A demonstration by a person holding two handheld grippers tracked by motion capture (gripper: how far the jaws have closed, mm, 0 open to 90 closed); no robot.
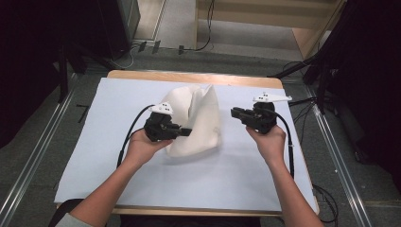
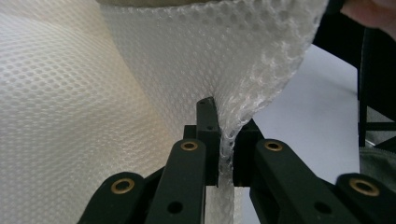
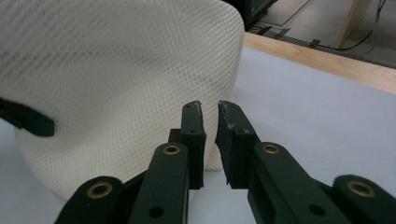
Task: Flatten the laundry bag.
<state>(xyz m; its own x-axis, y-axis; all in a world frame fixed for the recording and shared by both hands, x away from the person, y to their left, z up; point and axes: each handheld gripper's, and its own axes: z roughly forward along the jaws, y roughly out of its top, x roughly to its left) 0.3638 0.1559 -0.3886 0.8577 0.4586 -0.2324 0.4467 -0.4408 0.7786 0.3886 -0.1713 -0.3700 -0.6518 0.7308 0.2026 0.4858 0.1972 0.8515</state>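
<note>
A white mesh cloth (image 1: 198, 118) stands bunched up in a loose fold on the white table cover (image 1: 142, 184). My left gripper (image 1: 187, 131) reaches in from the left and is shut on the cloth's lower left edge. In the left gripper view the mesh cloth (image 2: 187, 56) is pinched between the two black jaws of the left gripper (image 2: 223, 119). My right gripper (image 1: 234, 113) hovers just right of the cloth, apart from it. In the right gripper view the right gripper (image 3: 210, 109) has a narrow gap with nothing in it, and the cloth (image 3: 116, 84) lies beyond.
The white cover lies over a wooden table whose far edge (image 1: 189, 75) shows at the back. Cables (image 1: 125, 142) trail from both grippers. Dark stands and floor rails (image 1: 331, 142) flank the table.
</note>
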